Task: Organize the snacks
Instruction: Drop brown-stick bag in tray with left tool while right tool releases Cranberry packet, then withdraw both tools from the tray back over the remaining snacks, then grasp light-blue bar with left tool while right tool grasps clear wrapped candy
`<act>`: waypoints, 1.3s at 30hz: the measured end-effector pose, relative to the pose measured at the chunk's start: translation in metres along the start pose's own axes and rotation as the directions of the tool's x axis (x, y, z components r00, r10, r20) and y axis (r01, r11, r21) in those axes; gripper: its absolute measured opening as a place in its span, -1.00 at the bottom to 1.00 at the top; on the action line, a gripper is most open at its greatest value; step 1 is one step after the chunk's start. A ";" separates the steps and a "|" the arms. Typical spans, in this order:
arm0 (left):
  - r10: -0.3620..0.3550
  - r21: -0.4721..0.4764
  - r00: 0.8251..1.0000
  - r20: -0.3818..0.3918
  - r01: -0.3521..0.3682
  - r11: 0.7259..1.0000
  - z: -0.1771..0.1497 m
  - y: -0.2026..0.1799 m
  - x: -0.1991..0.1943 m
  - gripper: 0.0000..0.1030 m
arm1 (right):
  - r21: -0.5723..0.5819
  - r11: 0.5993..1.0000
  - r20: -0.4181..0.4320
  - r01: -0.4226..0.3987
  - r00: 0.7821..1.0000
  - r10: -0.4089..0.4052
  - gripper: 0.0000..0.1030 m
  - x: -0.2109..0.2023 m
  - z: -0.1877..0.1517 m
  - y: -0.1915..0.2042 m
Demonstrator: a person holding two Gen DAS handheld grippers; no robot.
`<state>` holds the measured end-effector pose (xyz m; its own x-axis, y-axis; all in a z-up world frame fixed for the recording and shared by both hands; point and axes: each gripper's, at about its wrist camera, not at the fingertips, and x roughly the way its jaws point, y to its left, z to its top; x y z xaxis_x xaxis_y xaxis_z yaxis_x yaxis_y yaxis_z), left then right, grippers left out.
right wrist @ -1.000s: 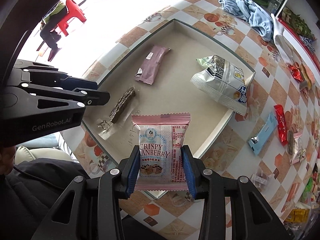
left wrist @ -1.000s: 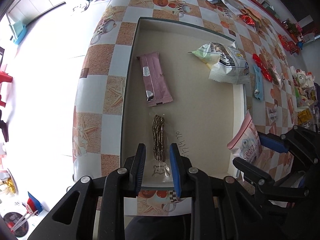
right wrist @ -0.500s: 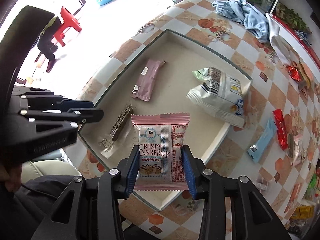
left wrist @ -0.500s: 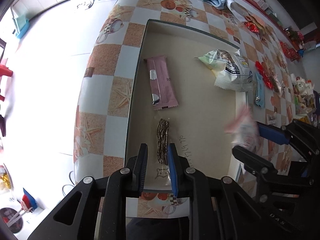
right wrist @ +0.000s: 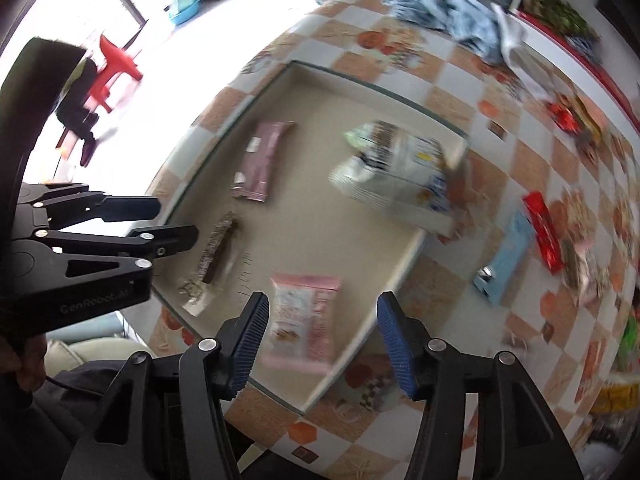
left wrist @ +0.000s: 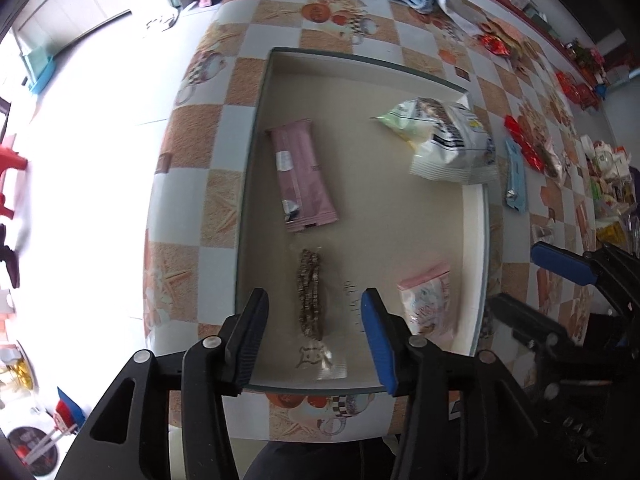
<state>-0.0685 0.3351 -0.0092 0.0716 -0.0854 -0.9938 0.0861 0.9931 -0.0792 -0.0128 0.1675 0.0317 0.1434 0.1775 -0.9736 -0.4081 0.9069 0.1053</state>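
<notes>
So four snacks sit in the tray [left wrist: 256,160] now: pink bar [left wrist: 302,180], brown crispy bar [left wrist: 310,294], white bag [left wrist: 452,144] and the cranberry pack [right wrist: 302,322]. Plenty left out on the table [right wrist: 460,288], like the blue bar [right wrist: 506,258] and red bar [right wrist: 542,232]. Half a second ago both tongs were clamped; now left gripper [left wrist: 316,340] and right gripper [right wrist: 324,340] are wide open, holding nothing, pack dropped in the tray's near corner
</notes>
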 end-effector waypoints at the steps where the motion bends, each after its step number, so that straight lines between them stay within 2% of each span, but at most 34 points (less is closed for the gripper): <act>1: 0.000 0.006 1.000 -0.001 0.000 1.000 0.001 -0.003 0.001 0.10 | 0.027 1.000 0.000 0.006 1.000 -0.006 0.13 -0.001 -0.004 -0.008; 8: -0.030 0.093 0.999 -0.018 0.032 0.995 0.006 -0.042 0.004 0.11 | 0.236 0.970 -0.047 0.055 0.998 -0.045 0.13 0.000 -0.043 -0.067; 15: -0.056 0.257 0.998 -0.042 0.065 0.964 0.011 -0.118 0.006 0.22 | 0.426 0.899 -0.087 0.097 0.994 -0.066 0.13 -0.006 -0.090 -0.129; 20: -0.093 0.305 0.994 -0.055 0.105 0.946 0.027 -0.171 0.008 0.21 | 0.485 0.868 -0.097 0.103 0.993 -0.064 0.13 -0.011 -0.118 -0.161; 25: -0.124 0.261 0.988 -0.088 0.143 0.955 0.055 -0.216 0.019 0.21 | 0.528 0.843 -0.097 0.099 0.994 -0.055 0.13 -0.018 -0.143 -0.196; 32: -0.051 0.213 0.992 -0.115 0.075 0.974 0.088 -0.243 0.059 0.21 | 0.567 0.818 -0.081 0.096 0.995 -0.061 0.13 -0.027 -0.154 -0.262; 35: -0.032 0.180 0.990 -0.138 0.056 0.982 0.099 -0.243 0.078 0.21 | 0.554 0.827 -0.081 0.097 0.995 -0.063 0.13 -0.023 -0.147 -0.289; 39: 0.018 0.188 0.988 -0.155 0.012 0.982 0.107 -0.244 0.100 0.21 | 0.512 0.857 -0.077 0.066 0.997 -0.031 0.13 -0.014 -0.141 -0.295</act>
<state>0.0245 0.0759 -0.0811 -0.0818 -0.0545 -0.9952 0.2727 0.9592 -0.0749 -0.0216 -0.1563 -0.0139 0.0865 0.1194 -0.9891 0.1212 0.9842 0.1294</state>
